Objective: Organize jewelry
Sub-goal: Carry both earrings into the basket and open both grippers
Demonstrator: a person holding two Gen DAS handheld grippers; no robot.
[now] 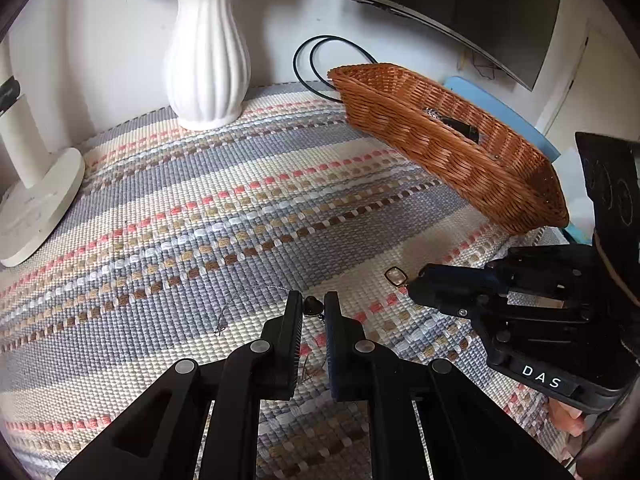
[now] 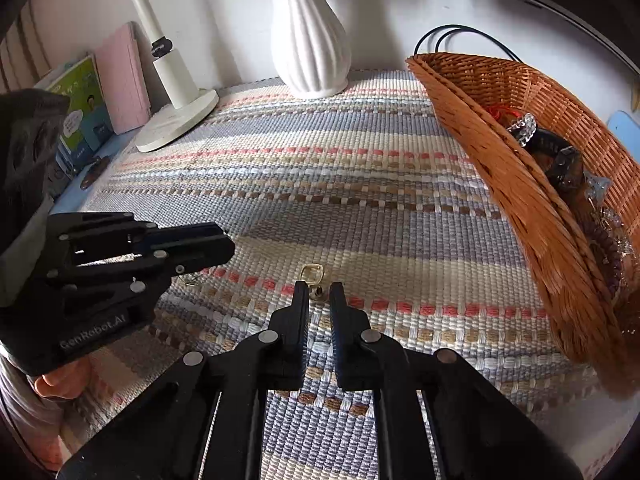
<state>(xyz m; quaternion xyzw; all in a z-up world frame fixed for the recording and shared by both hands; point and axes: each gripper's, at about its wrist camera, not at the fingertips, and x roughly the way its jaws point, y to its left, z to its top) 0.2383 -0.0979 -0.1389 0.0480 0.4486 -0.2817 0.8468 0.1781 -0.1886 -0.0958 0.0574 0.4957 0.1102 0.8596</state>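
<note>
Jaws around dark heart pendant [image 1: 311, 305]

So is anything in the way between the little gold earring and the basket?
Nothing visible. Only bare striped mat lies between the gold earring and the wicker basket. The earring just has to clear the basket's near wall.

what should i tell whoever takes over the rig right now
Left tool: nearly shut on the dark heart pendant of a thin chain necklace that trails over the woven mat.
Right tool: nearly shut on a small gold earring lying on the mat.
Done: several bracelets and other pieces already lie in the wicker basket on the right.
Left: carry both pieces into the basket. No other loose jewelry shows on the mat.
</note>
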